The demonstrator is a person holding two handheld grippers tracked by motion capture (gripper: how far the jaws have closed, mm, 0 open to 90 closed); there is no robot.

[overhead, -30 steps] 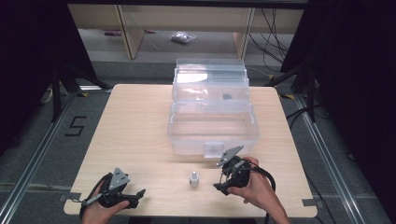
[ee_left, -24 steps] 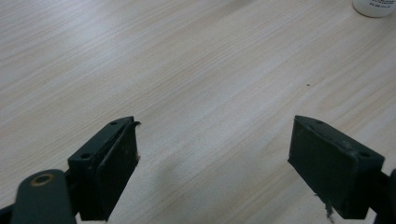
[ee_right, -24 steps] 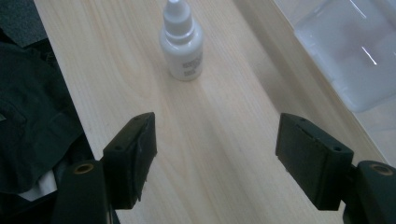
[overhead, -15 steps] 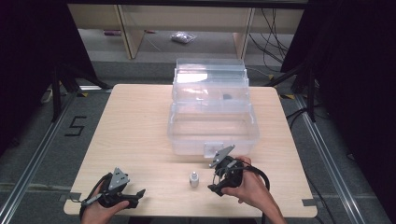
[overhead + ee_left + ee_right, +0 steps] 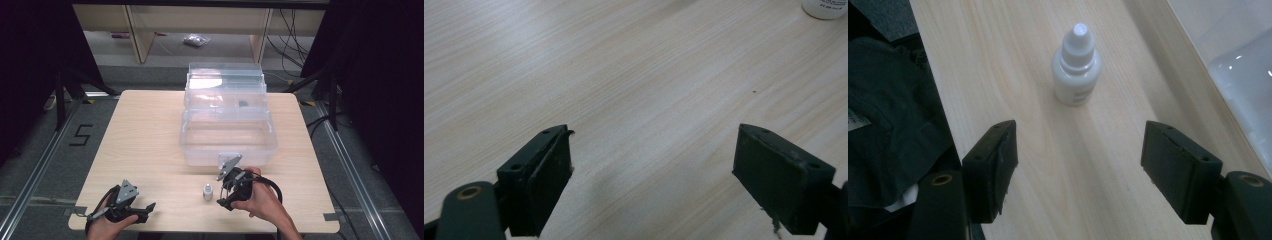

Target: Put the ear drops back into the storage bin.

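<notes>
standing upright on the surface [image 5: 150,130] before the clear storage box [image 5: 227,135], the white dropper bottle [image 5: 207,192] faces the right tongs [image 5: 223,192], open, just narrowing, bottle ahead of them; left tongs [image 5: 148,210] rest open.

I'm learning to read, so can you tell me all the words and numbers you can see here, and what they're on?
"5": black number marked on the grey floor left of the table.
Small white bottle: there is faint print on its label, too blurred to read.
Clear plastic box: no writing can be made out.
</notes>
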